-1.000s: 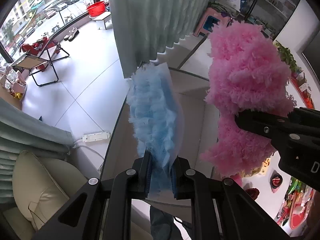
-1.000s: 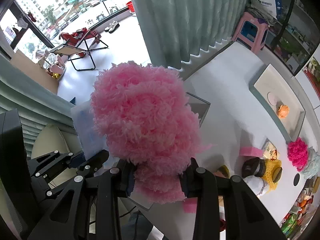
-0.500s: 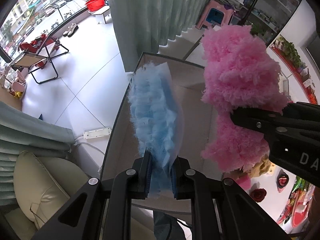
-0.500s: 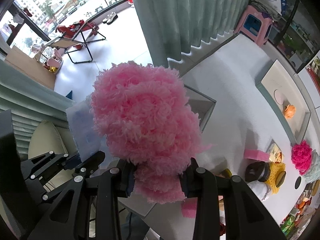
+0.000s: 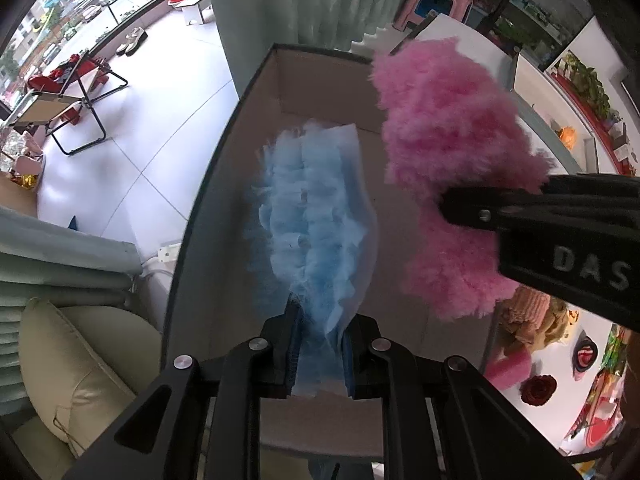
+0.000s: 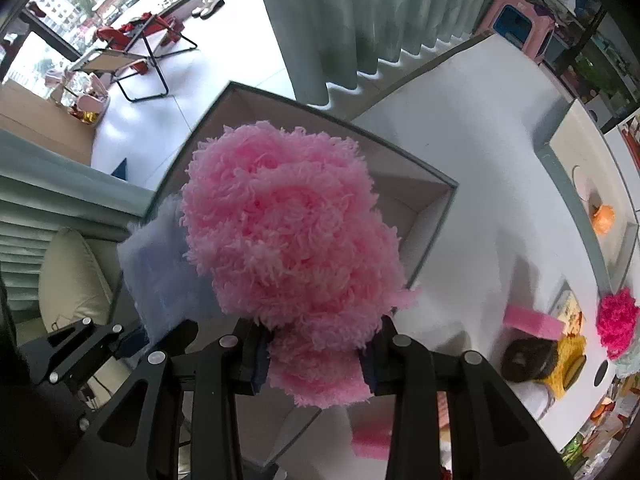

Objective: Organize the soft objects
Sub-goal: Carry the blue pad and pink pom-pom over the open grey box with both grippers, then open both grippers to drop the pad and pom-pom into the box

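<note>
Two fluffy soft pieces held over an open box, one in each claw.

The left claw [image 5: 320,354] is clamped on the lower edge of a pale blue, feathery fibre pad with a thin white backing sheet [image 5: 316,216]; the right claw [image 6: 314,360] pinches the base of a shaggy pink chenille-yarn bundle [image 6: 288,236], its jaws only squeezing pile. Both pieces hang ahead of their claws, directly above the grey-rimmed cardboard box with a pale inside [image 5: 320,76], the pink one just beside the blue on its right. Both look very light, limp and compressible, so they should drape and spring back rather than slip or break. A hold low on the dense core seems safer than on loose tufts, which could pull free. More soft items lie on the white bench [image 6: 472,168] to the right claw's right.
</note>
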A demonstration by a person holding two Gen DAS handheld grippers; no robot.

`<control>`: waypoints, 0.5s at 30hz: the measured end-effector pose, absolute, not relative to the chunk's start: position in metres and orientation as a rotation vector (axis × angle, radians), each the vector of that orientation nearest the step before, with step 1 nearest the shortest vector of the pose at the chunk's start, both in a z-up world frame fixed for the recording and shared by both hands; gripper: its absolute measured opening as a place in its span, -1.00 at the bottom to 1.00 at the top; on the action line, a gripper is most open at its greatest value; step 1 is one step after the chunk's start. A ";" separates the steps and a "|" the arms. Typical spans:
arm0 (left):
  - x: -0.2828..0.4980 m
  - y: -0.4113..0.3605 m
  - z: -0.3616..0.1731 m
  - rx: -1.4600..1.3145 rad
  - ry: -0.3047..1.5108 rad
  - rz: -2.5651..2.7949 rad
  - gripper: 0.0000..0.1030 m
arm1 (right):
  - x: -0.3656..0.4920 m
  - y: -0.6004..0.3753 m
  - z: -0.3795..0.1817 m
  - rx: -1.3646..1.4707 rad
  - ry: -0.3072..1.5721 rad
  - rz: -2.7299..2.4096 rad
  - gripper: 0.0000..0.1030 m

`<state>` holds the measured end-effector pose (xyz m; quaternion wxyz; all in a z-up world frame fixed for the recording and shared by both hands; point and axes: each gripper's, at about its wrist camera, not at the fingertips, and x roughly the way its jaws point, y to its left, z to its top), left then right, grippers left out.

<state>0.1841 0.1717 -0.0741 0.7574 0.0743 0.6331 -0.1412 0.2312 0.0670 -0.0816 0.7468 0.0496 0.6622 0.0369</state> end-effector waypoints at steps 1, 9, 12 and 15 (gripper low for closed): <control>0.185 0.172 -0.077 0.161 1.378 -0.316 -0.65 | 0.234 0.068 -0.086 0.106 1.454 0.086 -0.17; 0.186 0.174 -0.092 0.208 1.401 -0.351 0.86 | 0.241 0.075 -0.125 0.128 1.518 0.137 0.55; 0.185 0.174 -0.097 0.232 1.421 -0.352 0.98 | 0.234 0.077 -0.132 0.122 1.551 0.124 0.55; 0.181 0.175 -0.095 0.242 1.426 -0.393 0.98 | 0.220 0.078 -0.139 0.099 1.609 0.066 0.55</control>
